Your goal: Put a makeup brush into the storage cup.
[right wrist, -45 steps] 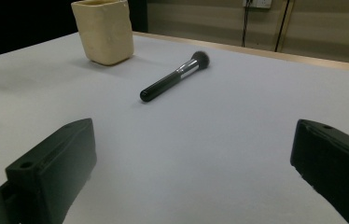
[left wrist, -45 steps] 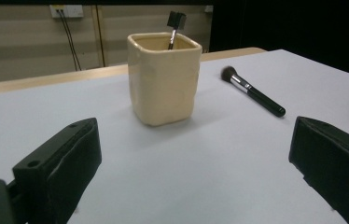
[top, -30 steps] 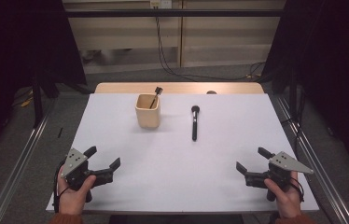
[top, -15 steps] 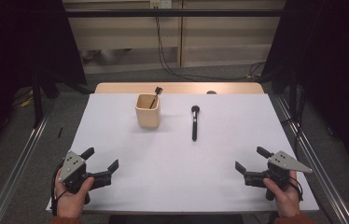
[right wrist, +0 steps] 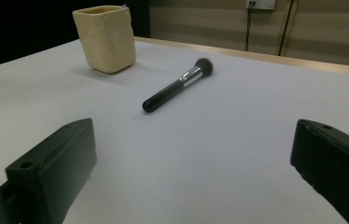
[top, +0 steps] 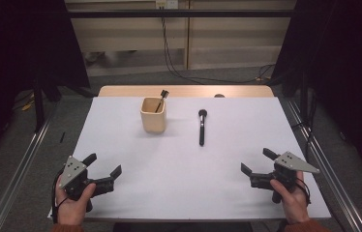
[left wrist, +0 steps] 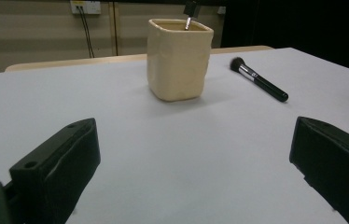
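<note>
white table top | wooden far edge | wall socket | black cables below it | metal floor rail

Inside the beige cup a small dark-headed tool is hidden below the rim, its kind too small to tell, while the left gripper view's top edge cuts off its tip.

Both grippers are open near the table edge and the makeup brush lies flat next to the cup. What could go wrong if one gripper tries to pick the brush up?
1. The makeup brush has a round handle and lies flat, so the fingers of the right gripper may roll it away.
2. The cup stands close by with a small brush leaning in it; a wide reach by the left gripper could tip it.
</note>
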Available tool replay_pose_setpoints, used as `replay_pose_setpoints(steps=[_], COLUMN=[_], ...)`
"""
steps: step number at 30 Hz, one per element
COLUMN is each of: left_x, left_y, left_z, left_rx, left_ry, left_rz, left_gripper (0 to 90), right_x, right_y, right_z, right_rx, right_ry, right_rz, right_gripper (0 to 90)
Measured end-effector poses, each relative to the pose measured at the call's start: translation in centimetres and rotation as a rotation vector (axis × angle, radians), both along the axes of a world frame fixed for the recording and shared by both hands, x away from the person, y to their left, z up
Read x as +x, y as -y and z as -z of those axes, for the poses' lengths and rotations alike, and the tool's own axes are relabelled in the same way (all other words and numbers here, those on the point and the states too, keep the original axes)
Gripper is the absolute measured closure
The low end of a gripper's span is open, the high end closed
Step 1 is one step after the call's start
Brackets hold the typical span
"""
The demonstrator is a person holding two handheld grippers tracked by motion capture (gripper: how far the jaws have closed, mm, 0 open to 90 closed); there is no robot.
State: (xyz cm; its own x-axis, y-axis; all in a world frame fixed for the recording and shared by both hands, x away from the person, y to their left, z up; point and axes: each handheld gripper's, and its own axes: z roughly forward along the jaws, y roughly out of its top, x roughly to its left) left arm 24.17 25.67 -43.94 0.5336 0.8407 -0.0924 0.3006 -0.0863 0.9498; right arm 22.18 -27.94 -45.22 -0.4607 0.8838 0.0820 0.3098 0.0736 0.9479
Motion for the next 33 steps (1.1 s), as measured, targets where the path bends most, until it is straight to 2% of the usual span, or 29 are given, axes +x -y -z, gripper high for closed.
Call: replay_pose_setpoints(steps=[9, 12, 17, 21, 24, 26, 28, 30, 33], left_x=[0.0, 0.0, 0.0, 0.0, 0.0, 0.1, 0.1, 0.1, 0.2], left_y=[-0.1, -0.1, -0.1, 0.0, 0.0, -0.1, -0.2, -0.2, -0.2], left_z=[-0.1, -0.2, -0.1, -0.1, -0.1, -0.1, -0.1, -0.1, -0.2], left_rx=[-0.001, -0.002, -0.003, 0.0, 0.01, 0.006, -0.002, -0.001, 0.0], left_ry=[0.008, 0.012, 0.02, 0.023, 0.018, 0.021, 0.017, 0.018, 0.03], left_rz=[-0.004, -0.007, 0.002, 0.004, 0.005, 0.004, -0.002, -0.003, 0.003], left_gripper=[1.7, 1.7, 2.0, 1.9, 2.0, 1.9, 1.9, 2.0, 2.0], right_x=[2.4, 3.4, 4.7, 5.9, 7.0, 7.8, 8.4, 9.1, 9.8], right_y=[-1.4, -2.2, -3.9, -4.7, -5.1, -5.2, -5.4, -5.5, -5.7], right_z=[-1.1, -1.6, -2.3, -2.4, -2.3, -2.4, -2.4, -2.6, -3.1], right_rx=[0.009, 0.018, 0.0, -0.003, -0.014, -0.017, -0.008, -0.013, 0.003], right_ry=[0.009, 0.02, 0.048, 0.051, 0.036, 0.025, 0.036, 0.019, 0.036], right_rz=[-0.04, -0.028, -0.049, -0.057, -0.064, -0.066, -0.063, -0.067, -0.06], right_gripper=[0.0, 0.0, 0.0, 0.0, 0.0, 0.2, 0.2, 0.3, 0.3])
